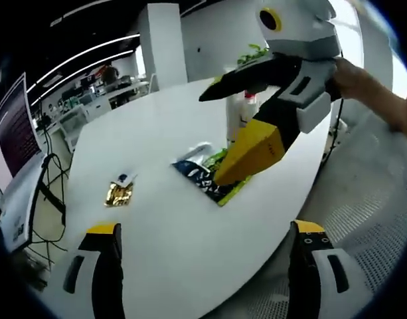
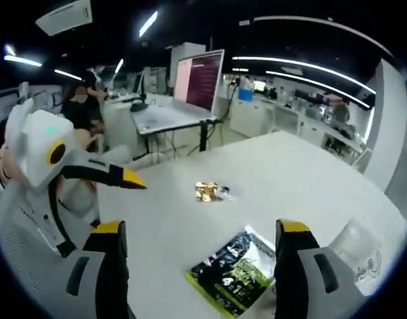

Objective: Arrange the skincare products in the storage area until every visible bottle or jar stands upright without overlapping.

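Note:
In the left gripper view my left gripper is open over the white table, with nothing between its jaws. My right gripper reaches in from the right, open, its yellow jaw low over a dark green sachet. Behind that jaw stands a white bottle with a red cap, partly hidden. A small gold sachet lies to the left. In the right gripper view my right gripper is open above the dark sachet, the gold sachet lies farther off, and the left gripper enters from the left.
A clear plastic pouch lies at the table's right edge. A desk with a monitor stands beyond the table, and a person sits near it. Another monitor and cables stand off the table's left edge.

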The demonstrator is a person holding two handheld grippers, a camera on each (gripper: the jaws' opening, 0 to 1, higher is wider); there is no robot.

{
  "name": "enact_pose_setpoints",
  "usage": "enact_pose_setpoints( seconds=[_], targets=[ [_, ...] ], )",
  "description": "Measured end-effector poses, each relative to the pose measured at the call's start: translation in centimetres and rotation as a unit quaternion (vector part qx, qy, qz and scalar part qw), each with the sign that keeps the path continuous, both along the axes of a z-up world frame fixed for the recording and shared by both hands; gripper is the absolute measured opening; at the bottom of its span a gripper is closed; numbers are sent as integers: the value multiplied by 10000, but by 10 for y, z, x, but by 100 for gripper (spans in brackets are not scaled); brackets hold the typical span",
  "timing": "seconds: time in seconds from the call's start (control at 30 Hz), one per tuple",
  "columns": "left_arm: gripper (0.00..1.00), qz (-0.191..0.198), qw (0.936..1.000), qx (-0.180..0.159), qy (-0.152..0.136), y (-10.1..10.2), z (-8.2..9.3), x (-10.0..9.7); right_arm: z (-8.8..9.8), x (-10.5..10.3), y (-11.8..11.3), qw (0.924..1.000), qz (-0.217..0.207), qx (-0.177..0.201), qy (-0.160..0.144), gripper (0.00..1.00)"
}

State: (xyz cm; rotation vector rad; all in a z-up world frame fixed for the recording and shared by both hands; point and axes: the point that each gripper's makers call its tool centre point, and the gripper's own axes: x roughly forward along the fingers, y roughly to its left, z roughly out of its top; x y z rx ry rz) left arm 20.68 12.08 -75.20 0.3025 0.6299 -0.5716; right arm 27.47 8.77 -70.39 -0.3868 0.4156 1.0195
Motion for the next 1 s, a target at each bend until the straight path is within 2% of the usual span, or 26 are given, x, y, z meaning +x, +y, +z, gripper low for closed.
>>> enact_pose_setpoints(
  seconds=[0.1,0.17,0.2,0.33,0.43,0.53,0.73,0.87,1.0],
  targets=[
    [98,-109,9999,-100,-53,-5,5,0,-3,-1,0,10000,15,-67,40,91],
    [98,6,9991,-423,-57,-7,11,4,-4,-2,0,10000,15,-80,47,91],
    [97,67,9988,-471,-77,-2,14,7,-4,-2,0,10000,12,-81,54,91],
    [97,43,9994,-236,-237,16,18,15,-7,-4,0,9999,21,-102,104,91],
    [97,91,9996,-101,-265,38,17,27,-5,-4,0,9998,45,-180,4,91],
    [95,115,9992,-78,-378,49,18,44,-5,-1,-2,9999,3,-165,5,91],
    [91,-1,9993,-152,-331,57,5,77,-7,-2,-3,9998,6,-217,25,91],
    [85,-98,9994,-234,-248,53,-2,93,-7,-2,-2,9997,33,-241,37,91],
    [83,-209,9996,-101,-128,53,-15,114,-7,-5,0,9997,92,-225,52,91]
  ],
)
